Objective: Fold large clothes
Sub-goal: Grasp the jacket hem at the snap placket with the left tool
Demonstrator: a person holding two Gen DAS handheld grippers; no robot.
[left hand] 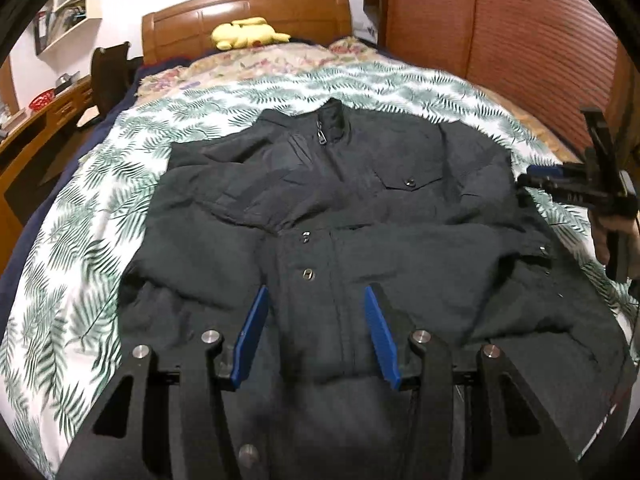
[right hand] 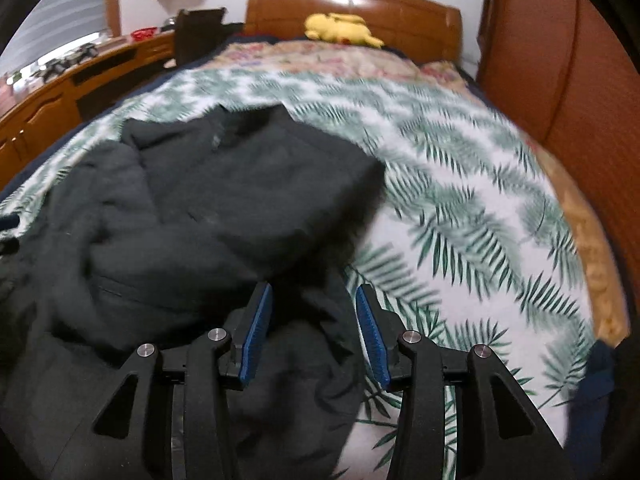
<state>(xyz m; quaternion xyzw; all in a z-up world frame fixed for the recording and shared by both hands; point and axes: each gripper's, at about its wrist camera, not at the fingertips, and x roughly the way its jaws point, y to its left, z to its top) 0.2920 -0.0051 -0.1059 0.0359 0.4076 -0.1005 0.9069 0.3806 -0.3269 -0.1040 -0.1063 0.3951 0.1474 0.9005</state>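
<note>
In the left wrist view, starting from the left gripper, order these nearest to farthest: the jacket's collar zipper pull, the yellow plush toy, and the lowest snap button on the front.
From the left gripper:
1. Lowest snap button, just ahead of the fingertips on the jacket front.
2. Collar zipper pull, at the jacket's far end.
3. Yellow plush toy, by the headboard.

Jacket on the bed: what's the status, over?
Left gripper open above jacket, holding nothing. Right gripper open at its right edge. Jacket flat on bedspread, sleeves folded in. Nothing in the way.
</note>
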